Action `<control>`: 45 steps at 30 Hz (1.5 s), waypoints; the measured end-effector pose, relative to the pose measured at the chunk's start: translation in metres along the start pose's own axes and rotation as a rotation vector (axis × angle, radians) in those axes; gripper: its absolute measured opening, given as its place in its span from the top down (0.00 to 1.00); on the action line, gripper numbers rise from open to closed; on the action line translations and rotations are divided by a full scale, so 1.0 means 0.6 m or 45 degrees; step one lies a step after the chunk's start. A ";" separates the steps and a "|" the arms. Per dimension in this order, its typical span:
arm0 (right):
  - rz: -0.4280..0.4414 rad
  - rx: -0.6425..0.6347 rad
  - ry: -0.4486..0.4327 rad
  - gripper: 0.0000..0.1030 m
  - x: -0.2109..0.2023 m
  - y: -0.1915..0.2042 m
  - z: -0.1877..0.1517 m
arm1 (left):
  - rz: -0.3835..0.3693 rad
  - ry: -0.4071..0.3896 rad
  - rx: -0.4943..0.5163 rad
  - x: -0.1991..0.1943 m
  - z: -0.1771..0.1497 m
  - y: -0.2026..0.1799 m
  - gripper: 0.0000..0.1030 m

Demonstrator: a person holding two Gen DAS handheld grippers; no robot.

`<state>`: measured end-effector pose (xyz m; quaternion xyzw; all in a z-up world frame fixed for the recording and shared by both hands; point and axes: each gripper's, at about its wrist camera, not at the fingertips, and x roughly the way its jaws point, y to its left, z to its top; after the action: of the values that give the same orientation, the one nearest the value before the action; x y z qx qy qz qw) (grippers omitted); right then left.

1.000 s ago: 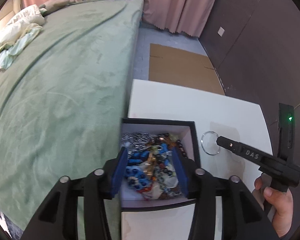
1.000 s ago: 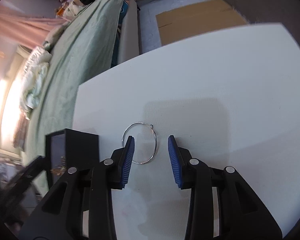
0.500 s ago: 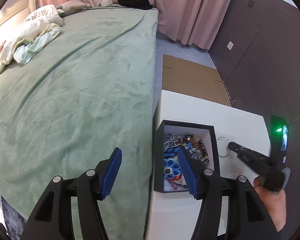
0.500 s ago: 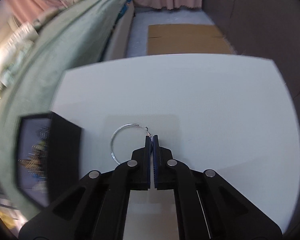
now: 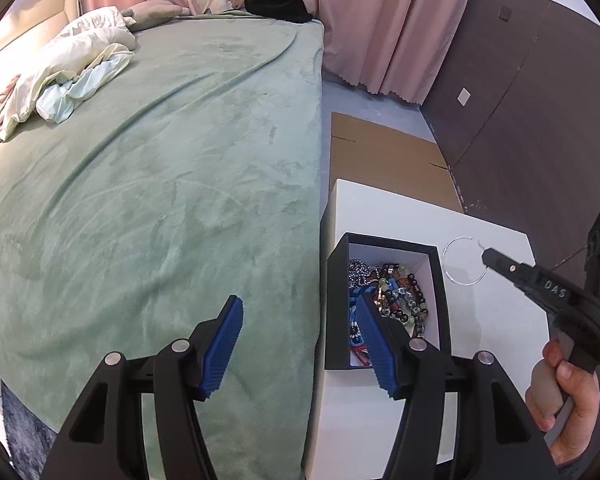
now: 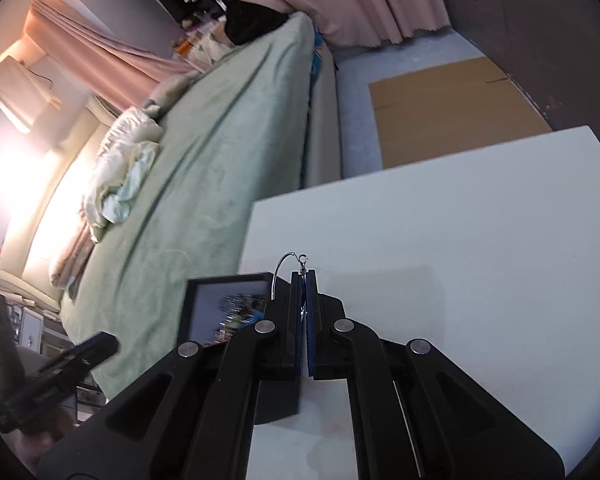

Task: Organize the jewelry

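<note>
A black jewelry box (image 5: 440, 280) with a white lining stands on the white table (image 5: 480, 344) at its left edge, full of bead bracelets and chains (image 5: 392, 292). My right gripper (image 6: 305, 276) is shut on a thin silver hoop earring (image 6: 281, 264) and holds it off the table, beside the box's right wall (image 6: 228, 304). In the left wrist view the hoop (image 5: 460, 260) hangs at the right gripper's tip (image 5: 487, 257). My left gripper (image 5: 300, 340) is open and empty, near the box's front left corner.
A bed with a green blanket (image 5: 160, 180) lies left of the table, with crumpled bedding (image 5: 72, 72) at its far end. Flat cardboard (image 5: 384, 160) lies on the floor behind the table. Pink curtains (image 5: 384, 20) and a dark wall (image 5: 540, 100) stand beyond.
My right gripper shut on the hoop earring, lifted it off the table and swung left toward the box. My left gripper drew back and left from over the box.
</note>
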<state>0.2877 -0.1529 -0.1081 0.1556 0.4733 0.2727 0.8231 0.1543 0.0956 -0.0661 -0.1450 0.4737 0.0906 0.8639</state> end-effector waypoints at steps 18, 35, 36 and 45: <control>0.227 -0.059 0.220 0.63 0.070 0.081 -0.034 | -0.004 -0.008 -0.023 0.000 -0.008 0.018 0.30; -0.049 -0.174 -0.085 0.13 -0.131 0.053 -0.099 | -0.116 -0.192 -0.018 -0.094 -0.048 -0.002 0.08; -0.067 -0.175 -0.108 0.11 -0.142 0.051 -0.101 | -0.120 -0.200 -0.012 -0.100 -0.052 -0.003 0.08; -0.217 -0.181 -0.242 0.05 -0.231 0.049 -0.165 | -0.147 -0.295 0.007 -0.156 -0.092 -0.014 0.08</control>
<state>0.1373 -0.2120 -0.0470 0.0813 0.3842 0.2189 0.8932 0.0627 0.0673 -0.0138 -0.1583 0.3618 0.0557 0.9170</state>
